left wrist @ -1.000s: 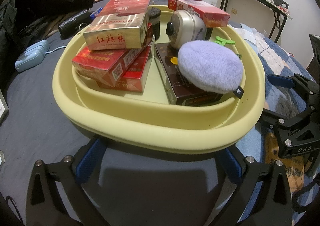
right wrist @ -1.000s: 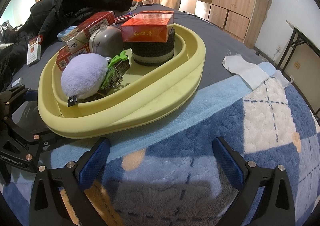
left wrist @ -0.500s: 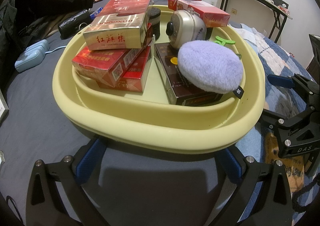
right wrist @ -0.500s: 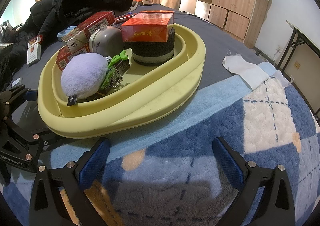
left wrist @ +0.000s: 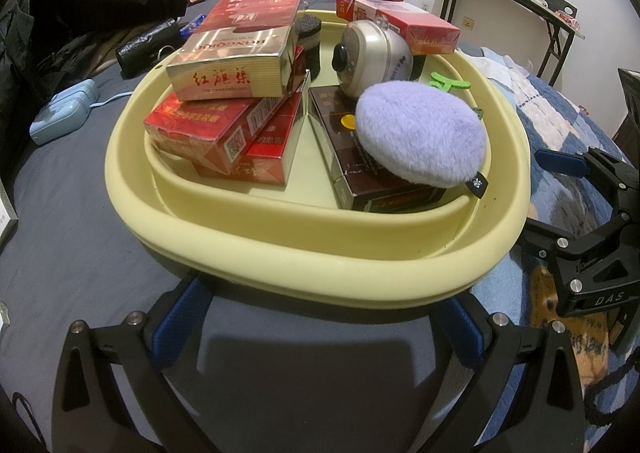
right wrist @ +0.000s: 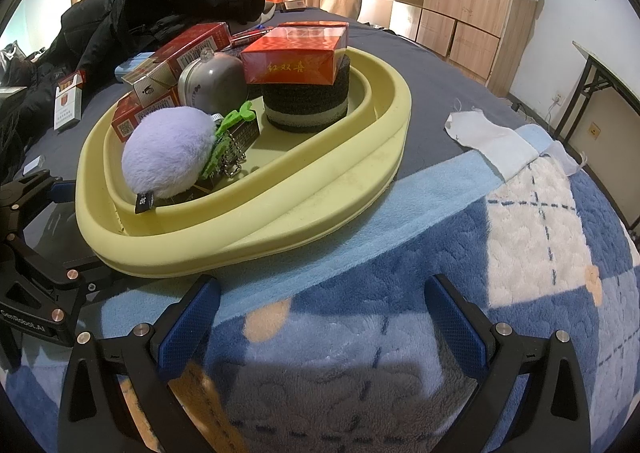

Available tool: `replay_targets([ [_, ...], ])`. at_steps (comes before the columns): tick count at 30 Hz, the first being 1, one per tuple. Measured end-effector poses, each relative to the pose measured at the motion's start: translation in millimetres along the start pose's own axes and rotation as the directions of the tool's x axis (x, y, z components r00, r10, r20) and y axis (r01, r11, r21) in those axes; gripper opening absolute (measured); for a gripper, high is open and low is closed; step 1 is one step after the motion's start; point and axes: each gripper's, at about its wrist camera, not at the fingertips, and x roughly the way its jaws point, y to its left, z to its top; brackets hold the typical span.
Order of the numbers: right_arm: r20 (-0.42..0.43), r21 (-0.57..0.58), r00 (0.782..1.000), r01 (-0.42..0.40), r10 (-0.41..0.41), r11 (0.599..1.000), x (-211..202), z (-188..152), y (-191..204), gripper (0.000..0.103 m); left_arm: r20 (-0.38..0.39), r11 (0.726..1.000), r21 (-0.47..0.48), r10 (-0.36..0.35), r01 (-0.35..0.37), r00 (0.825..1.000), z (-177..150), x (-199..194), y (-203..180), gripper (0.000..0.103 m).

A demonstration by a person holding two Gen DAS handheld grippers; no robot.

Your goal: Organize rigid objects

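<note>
The yellow basin sits at twelve o'clock of the left gripper, loaded with cigarette packs; both it and the right gripper gape empty; grip the rim squarely; lift level.

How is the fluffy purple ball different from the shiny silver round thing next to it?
The purple pom-pom is furry and soft-looking; the silver round case is smooth and shiny. The pom-pom has a little black tag; the silver case has a dark round button on its side. The pom-pom lies on a dark brown box, nearer the left gripper than the silver case. Both are rounded and sit in the yellow basin.
</note>
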Motion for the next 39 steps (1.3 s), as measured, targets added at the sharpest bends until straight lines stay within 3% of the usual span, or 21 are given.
replay_targets([
  [39,0.0,-0.001,1.0,0.001,-0.001,1.0,-1.0,1.1,-0.3,0.103,-0.001,1.0,0.001,0.001,-0.001,1.0,-5.6,4.5,-5.4,0.103],
])
